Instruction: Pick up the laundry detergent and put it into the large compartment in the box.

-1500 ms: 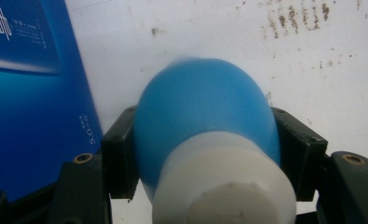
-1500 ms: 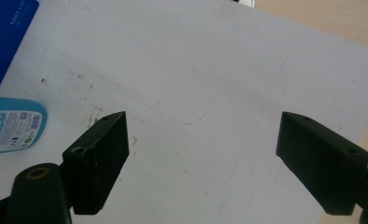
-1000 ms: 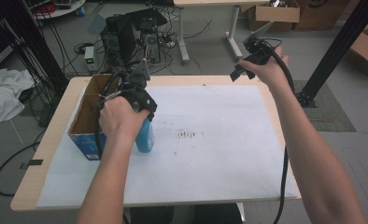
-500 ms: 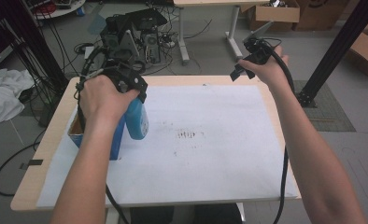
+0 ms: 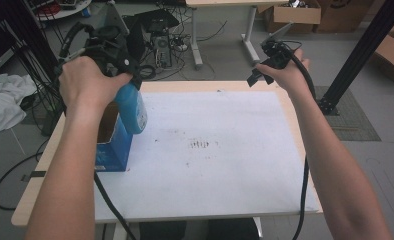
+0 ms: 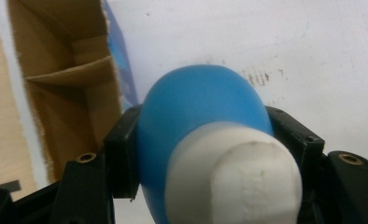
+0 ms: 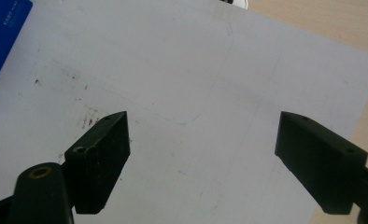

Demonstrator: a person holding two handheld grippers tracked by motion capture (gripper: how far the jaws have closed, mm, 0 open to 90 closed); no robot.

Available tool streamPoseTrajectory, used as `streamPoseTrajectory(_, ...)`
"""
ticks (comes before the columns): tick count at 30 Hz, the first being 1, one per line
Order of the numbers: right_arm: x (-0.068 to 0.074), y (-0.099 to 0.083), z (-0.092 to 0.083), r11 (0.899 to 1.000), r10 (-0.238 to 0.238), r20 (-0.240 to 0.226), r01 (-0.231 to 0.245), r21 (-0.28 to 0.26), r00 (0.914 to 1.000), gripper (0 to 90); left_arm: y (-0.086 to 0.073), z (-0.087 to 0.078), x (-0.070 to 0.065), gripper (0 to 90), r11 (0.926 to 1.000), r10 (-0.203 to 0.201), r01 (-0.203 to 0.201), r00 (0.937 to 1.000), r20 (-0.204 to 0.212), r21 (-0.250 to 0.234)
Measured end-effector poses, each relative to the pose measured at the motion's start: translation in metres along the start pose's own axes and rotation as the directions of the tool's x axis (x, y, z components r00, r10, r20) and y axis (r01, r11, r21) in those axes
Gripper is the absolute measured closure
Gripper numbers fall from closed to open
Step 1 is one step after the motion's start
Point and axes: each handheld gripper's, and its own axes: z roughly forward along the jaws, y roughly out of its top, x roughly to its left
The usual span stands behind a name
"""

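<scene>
Your left gripper [image 5: 127, 82] pinches a blue bottle [image 5: 133, 107] with a white cap [image 6: 233, 179], holding it in the air above the open blue cardboard box [image 5: 112, 145] at the table's [image 5: 285, 107] left edge. Your right gripper [image 5: 262, 65], jaws spread wide with nothing between them, hovers over the far right corner of the white sheet [image 5: 220, 175].

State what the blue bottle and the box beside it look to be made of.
Blue bottle: smooth matte plastic, likely; even colour and soft sheen, with a white cap.
Box: cardboard; brown raw inside, frayed cut edges, printed blue outside.
</scene>
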Motion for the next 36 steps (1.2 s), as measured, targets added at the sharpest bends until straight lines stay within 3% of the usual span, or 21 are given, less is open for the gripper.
streamPoseTrajectory(8, -0.002, 0.000, 0.000, 1.000, 0.005, 0.002, -0.005, 0.006, 1.0000, 18.1, 0.000, -0.018, 0.026, 37.7, 0.9994, -0.007, 0.006, 0.9997, -0.023, -0.035)
streamPoseTrajectory(19, -0.001, -0.001, -0.001, 1.000, -0.002, 0.013, 0.001, 0.005, 0.9999, 18.2, -0.008, -0.022, 0.066, 37.8, 0.9988, -0.041, 0.039, 0.9979, -0.051, -0.030)
streamPoseTrajectory(27, -0.002, 0.000, 0.001, 1.000, 0.004, 0.019, -0.004, 0.011, 0.9998, 18.2, -0.011, -0.010, 0.082, 37.9, 0.9992, -0.040, 0.039, 0.9968, -0.070, -0.004)
streamPoseTrajectory(36, 0.001, 0.002, 0.004, 1.000, -0.009, 0.024, 0.009, 0.015, 0.9997, 18.3, -0.017, 0.020, 0.091, 37.9, 0.9983, -0.041, 0.044, 0.9959, -0.081, 0.038)
